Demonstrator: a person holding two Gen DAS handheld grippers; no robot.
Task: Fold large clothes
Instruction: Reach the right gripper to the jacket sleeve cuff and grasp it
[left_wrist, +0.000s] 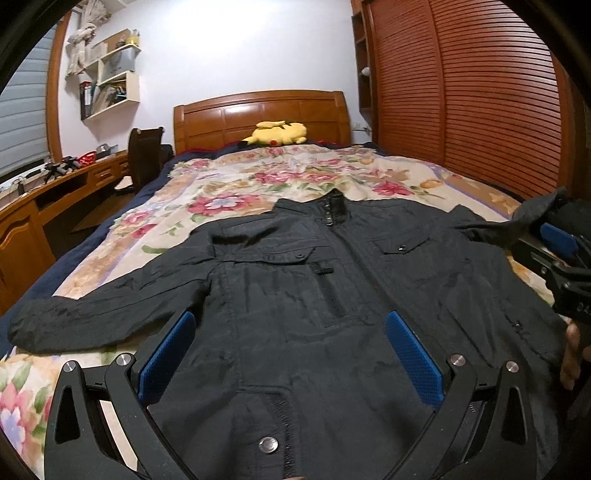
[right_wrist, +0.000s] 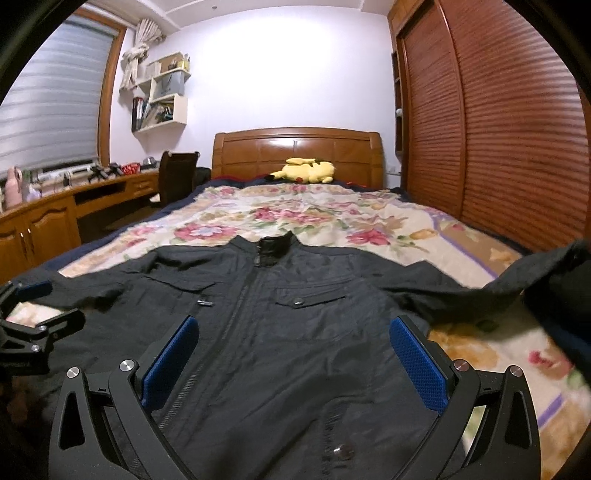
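On the bed (left_wrist: 424, 184) with the flowery blanket (right_wrist: 314, 218), your black jacket (left_wrist: 295, 295) lies flat on its back. Its front faces up, it is zipped shut, and the collar (right_wrist: 275, 249) points at the wooden headboard (right_wrist: 295, 147). A yellow plush toy (right_wrist: 306, 170) sits by the headboard, far from the jacket.

Your left gripper (left_wrist: 290, 354) is low over the bottom of the jacket. Its 2 blue fingers (left_wrist: 168, 356) are spread wide and hold nothing. Your right gripper (right_wrist: 295, 358) is low over the bottom part too. Its 2 blue fingers (right_wrist: 419, 365) are also spread wide and empty.

The left sleeve (left_wrist: 92, 317) lies straight out on the blanket. The right sleeve (right_wrist: 517, 280) looks lifted at its end, near the edge of both views. I cannot tell what holds it up.

I think the folding has hardly begun. The jacket is spread out, and that part is done. No fold shows yet. Both sleeves likely need to go across the chest, and then the bottom should come up toward the collar.
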